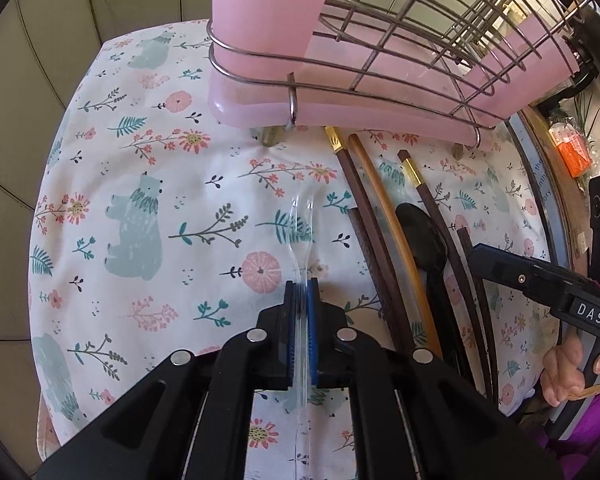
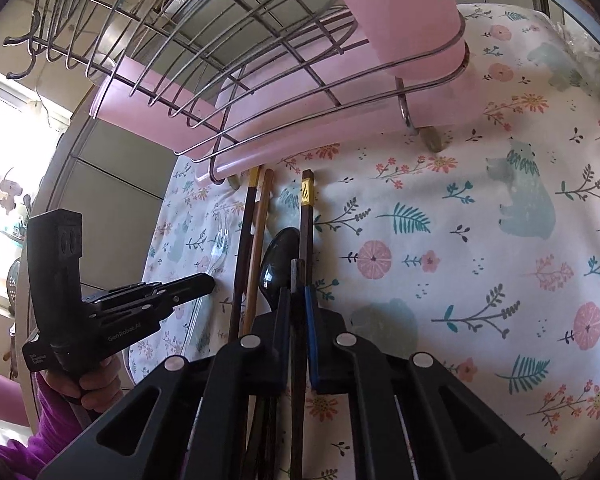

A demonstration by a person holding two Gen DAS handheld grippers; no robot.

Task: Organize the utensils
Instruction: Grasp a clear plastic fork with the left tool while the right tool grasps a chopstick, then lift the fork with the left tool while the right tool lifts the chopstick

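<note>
The left gripper [image 1: 302, 292] is clenched on a clear plastic fork [image 1: 303, 224], its handle pinched between the blue pads; the tines reach out ahead over the floral cloth [image 1: 148, 184]. In the right wrist view the same fork [image 2: 219, 248] shows faintly at the tip of that gripper [image 2: 210, 282], left of the other utensils.

The right gripper [image 2: 298, 300] is closed on a dark chopstick [image 2: 298, 320], which runs between the pads with its end sticking out just past them. From the left wrist view this gripper [image 1: 478, 256] comes in from the right edge, a hand [image 1: 568, 376] on its grip; its tip sits at the chopstick [image 1: 466, 252] there.

The remaining utensils lie side by side on the cloth, pointing toward the rack [image 2: 260, 92]: a gold-banded chopstick [image 2: 244, 240], a tan chopstick [image 2: 258, 248], a black spoon [image 2: 278, 264] and another gold-banded chopstick [image 2: 307, 224]. The spoon lies just left of the gripped chopstick.

The wire rack sits in a pink tray [image 1: 340, 108] at the far side of the cloth, with the chopstick ends close under the tray's front edge
</note>
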